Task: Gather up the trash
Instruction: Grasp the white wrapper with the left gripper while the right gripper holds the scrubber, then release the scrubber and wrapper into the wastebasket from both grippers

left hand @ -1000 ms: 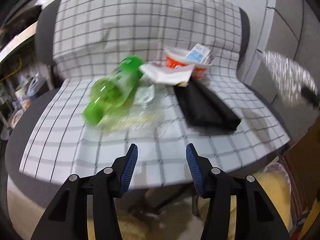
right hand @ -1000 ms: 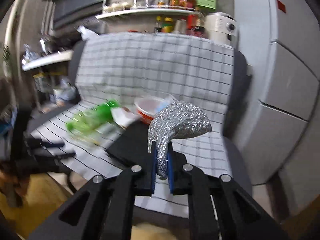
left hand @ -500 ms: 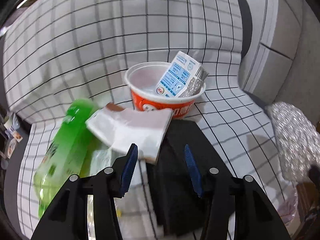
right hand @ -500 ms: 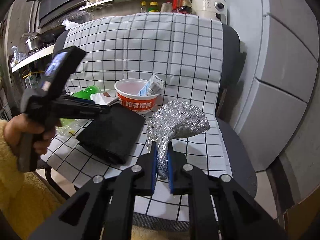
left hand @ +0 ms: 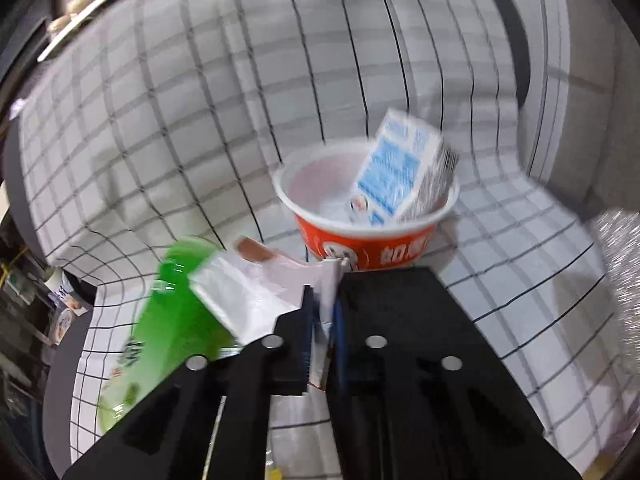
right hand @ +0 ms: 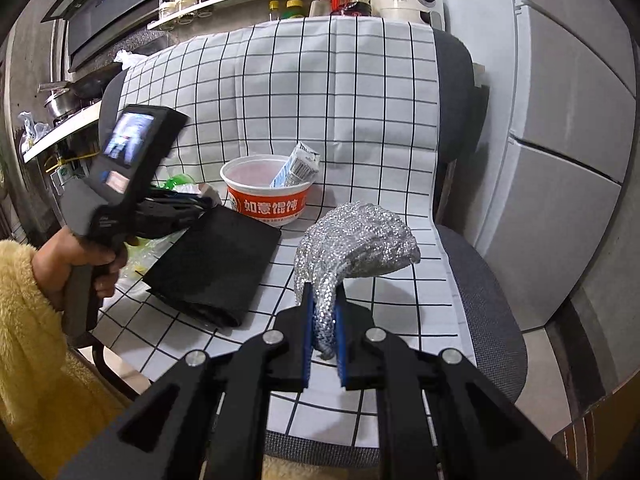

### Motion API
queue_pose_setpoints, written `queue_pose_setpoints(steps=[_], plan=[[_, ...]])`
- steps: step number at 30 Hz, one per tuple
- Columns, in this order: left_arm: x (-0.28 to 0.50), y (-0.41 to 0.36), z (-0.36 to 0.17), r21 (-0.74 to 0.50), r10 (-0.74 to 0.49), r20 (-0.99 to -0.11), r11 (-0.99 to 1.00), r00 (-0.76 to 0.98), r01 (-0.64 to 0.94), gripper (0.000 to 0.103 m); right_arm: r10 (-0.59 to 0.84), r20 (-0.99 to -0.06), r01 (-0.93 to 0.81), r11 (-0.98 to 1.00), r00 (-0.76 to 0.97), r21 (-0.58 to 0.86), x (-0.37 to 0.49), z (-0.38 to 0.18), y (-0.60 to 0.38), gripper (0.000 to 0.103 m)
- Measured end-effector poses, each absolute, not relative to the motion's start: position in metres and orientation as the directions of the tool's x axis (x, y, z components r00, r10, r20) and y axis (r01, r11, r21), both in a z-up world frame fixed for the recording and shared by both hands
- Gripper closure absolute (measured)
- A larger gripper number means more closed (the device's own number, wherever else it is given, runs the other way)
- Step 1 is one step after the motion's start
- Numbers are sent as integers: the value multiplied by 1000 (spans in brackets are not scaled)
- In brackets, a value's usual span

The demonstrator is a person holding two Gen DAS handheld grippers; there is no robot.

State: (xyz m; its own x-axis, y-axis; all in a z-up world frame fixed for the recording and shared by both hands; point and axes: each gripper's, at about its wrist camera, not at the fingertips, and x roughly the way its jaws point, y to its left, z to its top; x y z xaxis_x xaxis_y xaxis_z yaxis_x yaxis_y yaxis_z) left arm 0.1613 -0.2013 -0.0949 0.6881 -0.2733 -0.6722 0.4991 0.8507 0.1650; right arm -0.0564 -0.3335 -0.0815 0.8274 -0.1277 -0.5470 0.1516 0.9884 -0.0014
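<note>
On the checked cloth (right hand: 360, 112) over the chair, the left gripper (left hand: 322, 320) has its jaws clenched on the white wrapper (left hand: 256, 300) beside the green bottle (left hand: 176, 308), while the right gripper (right hand: 322, 336) grasps a silver scrubber (right hand: 356, 240).

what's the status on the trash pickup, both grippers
Left gripper shut on white wrapper. Right gripper shut on silver mesh bag. Noodle bowl, green bottle not yet collected. Nothing blocking.

Orange bowl (right hand: 267, 200), green bottle (left hand: 168, 320), silver scourer (right hand: 356, 240), black-on-white checked cloth (right hand: 320, 100).
</note>
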Motion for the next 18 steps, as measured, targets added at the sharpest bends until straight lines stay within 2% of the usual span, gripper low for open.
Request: queue_pose_setpoints(steps=[3,6,9,14,18], plan=[[144,-173,-64,53,-383,-618,851,687,522,99,-136,-533,156,988,835,-8,-63,-73,-330,94],[115,-137,-31,-121,-548,-553,798,627,591,100,-145,-517,162,987,843,-13,-72,-63,-325,94],[78,-121,-19,-213,-650,-511,730,563,649,100,-152,-506,170,985,849,-12,-82,-55,-322,94],[22,-125,-26,-293,-738,-468,649,487,702,100,-193,-511,214,977,837,-18,-105,-51,-322,94],[-15,-141,-34,-272,-758,-445,622,477,735,100,-243,-522,269,963,817,-28,-129,-52,-326,94]])
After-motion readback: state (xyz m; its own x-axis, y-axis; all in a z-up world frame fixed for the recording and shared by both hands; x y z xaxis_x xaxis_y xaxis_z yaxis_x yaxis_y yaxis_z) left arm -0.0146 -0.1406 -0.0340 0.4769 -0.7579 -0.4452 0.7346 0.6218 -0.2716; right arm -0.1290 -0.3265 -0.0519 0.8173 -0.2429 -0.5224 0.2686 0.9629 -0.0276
